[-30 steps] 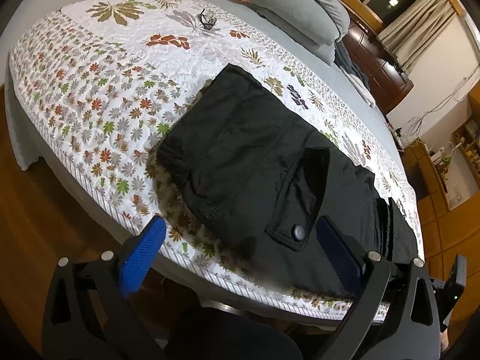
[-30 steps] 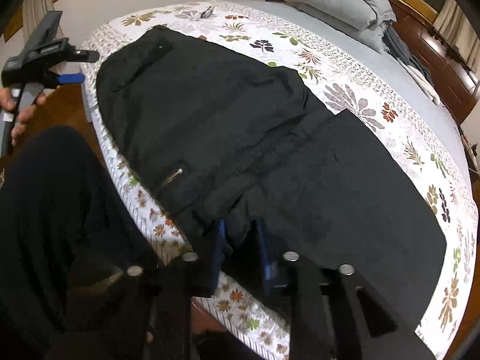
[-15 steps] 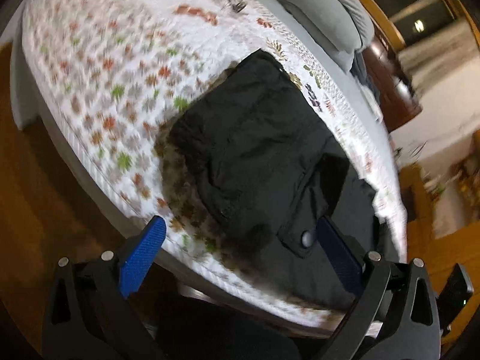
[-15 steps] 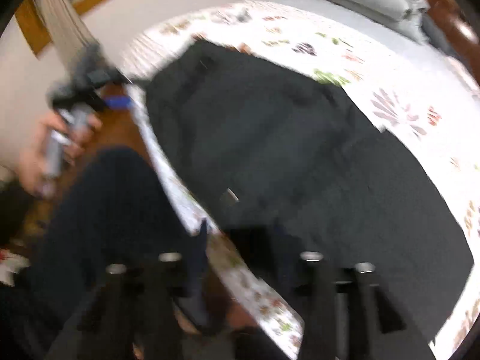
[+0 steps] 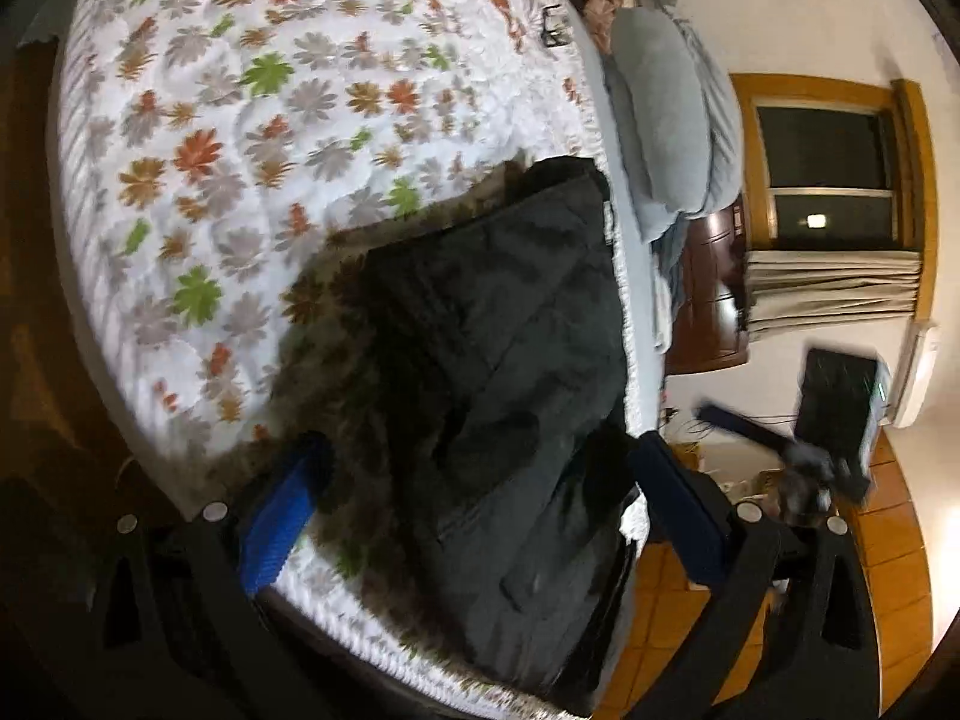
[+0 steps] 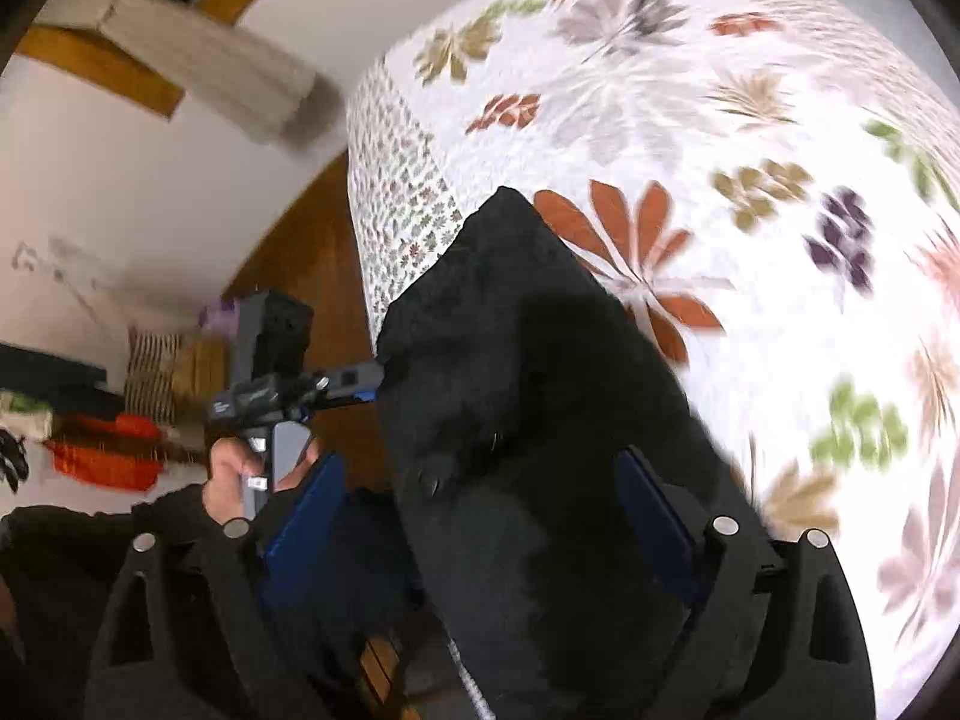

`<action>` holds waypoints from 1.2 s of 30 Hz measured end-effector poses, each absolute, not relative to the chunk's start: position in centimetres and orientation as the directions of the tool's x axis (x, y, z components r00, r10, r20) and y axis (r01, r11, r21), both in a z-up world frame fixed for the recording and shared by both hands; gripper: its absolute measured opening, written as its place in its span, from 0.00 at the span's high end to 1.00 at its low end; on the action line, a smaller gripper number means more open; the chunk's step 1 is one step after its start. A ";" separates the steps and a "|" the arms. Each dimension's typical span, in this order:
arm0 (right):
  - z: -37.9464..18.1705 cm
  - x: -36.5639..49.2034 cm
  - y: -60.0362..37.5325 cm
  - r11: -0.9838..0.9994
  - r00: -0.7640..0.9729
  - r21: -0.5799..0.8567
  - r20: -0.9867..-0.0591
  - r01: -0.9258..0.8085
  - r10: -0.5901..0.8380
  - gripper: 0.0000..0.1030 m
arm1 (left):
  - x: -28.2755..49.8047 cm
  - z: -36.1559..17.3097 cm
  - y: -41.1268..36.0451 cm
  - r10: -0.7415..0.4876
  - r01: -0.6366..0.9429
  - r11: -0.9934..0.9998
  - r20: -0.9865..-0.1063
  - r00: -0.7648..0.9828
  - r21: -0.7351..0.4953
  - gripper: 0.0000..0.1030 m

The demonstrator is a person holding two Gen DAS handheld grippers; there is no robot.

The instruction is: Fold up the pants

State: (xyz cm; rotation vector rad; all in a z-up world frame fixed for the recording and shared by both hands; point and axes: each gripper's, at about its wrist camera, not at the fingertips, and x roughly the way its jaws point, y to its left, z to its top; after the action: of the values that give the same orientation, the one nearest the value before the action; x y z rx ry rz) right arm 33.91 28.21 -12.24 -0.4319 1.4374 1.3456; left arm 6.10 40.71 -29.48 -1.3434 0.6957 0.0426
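— So, where do things stand on the bed (image 5: 180,138)?

— Its flowered quilt (image 6: 750,120) covers nearly all I can see, and my black pants (image 5: 498,372) lie on it along the near edge, folded into a thick stack with one end reaching the quilt's corner. Grey pillows (image 5: 660,132) sit at the far end of the bed.

— And your tools?

— My left gripper (image 5: 474,516) hangs over the near edge with its blue pads spread wide; the pants show between them, but neither pad presses on the cloth. In the right wrist view my hand (image 6: 240,474) is wrapped round its handle, off the bed's side.

— The right one?

— My right gripper (image 6: 480,516) is opening, jaws already far apart. The dark fabric lies between and below the fingers (image 6: 300,516), yet I have hold of nothing there. The picture is blurred, so finer detail I cannot tell.
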 end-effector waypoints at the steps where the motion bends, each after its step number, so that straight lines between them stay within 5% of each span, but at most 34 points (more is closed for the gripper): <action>1: -12.7 34.3 29.6 0.286 -0.369 0.481 -0.854 -0.829 0.366 0.11 | 6.2 -29.5 40.5 -0.353 -0.406 0.252 -0.474 0.807 -0.879 0.04; 3: -13.6 34.9 32.0 0.267 -0.399 0.492 -0.853 -0.829 0.335 0.11 | 6.2 -29.5 40.1 -0.336 -0.409 0.253 -0.476 0.813 -0.877 0.11; 4: -14.0 35.1 33.1 0.257 -0.410 0.494 -0.854 -0.830 0.319 0.11 | 6.4 -29.3 39.8 -0.335 -0.397 0.264 -0.470 0.817 -0.879 0.33; 7: -15.4 35.9 36.2 0.235 -0.444 0.511 -0.850 -0.827 0.285 0.11 | 6.5 -28.9 39.4 -0.321 -0.408 0.276 -0.484 0.814 -0.870 0.49; 10: -16.8 36.3 39.0 0.220 -0.473 0.525 -0.845 -0.822 0.247 0.11 | 6.3 -29.1 39.4 -0.318 -0.411 0.260 -0.480 0.818 -0.874 0.46; 13: -18.1 36.0 41.5 0.193 -0.513 0.547 -0.834 -0.814 0.202 0.10 | 4.7 -29.2 40.0 -0.289 -0.418 0.220 -0.468 0.835 -0.881 0.24; 20: -20.5 35.0 45.4 0.158 -0.526 0.538 -0.843 -0.828 0.113 0.08 | 5.5 -29.3 40.4 -0.279 -0.438 0.204 -0.481 0.831 -0.875 0.24; 21: -20.6 35.0 45.6 0.156 -0.527 0.538 -0.843 -0.829 0.109 0.09 | 5.6 -29.2 40.3 -0.279 -0.435 0.206 -0.479 0.832 -0.877 0.31; 23: -21.0 35.0 45.7 0.158 -0.521 0.530 -0.848 -0.833 0.099 0.16 | 6.1 -29.0 40.2 -0.287 -0.440 0.221 -0.489 0.823 -0.870 0.47; 25: -21.3 35.1 45.9 0.164 -0.498 0.505 -0.863 -0.847 0.085 0.42 | 6.2 -29.0 40.0 -0.284 -0.452 0.223 -0.501 0.818 -0.864 0.62; 28: -20.5 35.7 45.3 0.165 -0.481 0.490 -0.872 -0.856 0.090 0.66 | 6.0 -28.9 40.0 -0.283 -0.454 0.217 -0.501 0.818 -0.864 0.73; 36: -16.1 35.2 43.2 0.143 -0.420 0.436 -0.898 -0.888 0.131 0.73 | 6.5 -25.7 38.9 -0.256 -0.421 0.299 -0.497 0.829 -0.857 0.82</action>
State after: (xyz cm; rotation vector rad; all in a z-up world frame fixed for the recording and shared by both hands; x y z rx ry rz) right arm 35.19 43.18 -16.13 -0.7661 1.5234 1.4333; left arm 6.53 38.88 -25.72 -1.2868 0.6261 0.1193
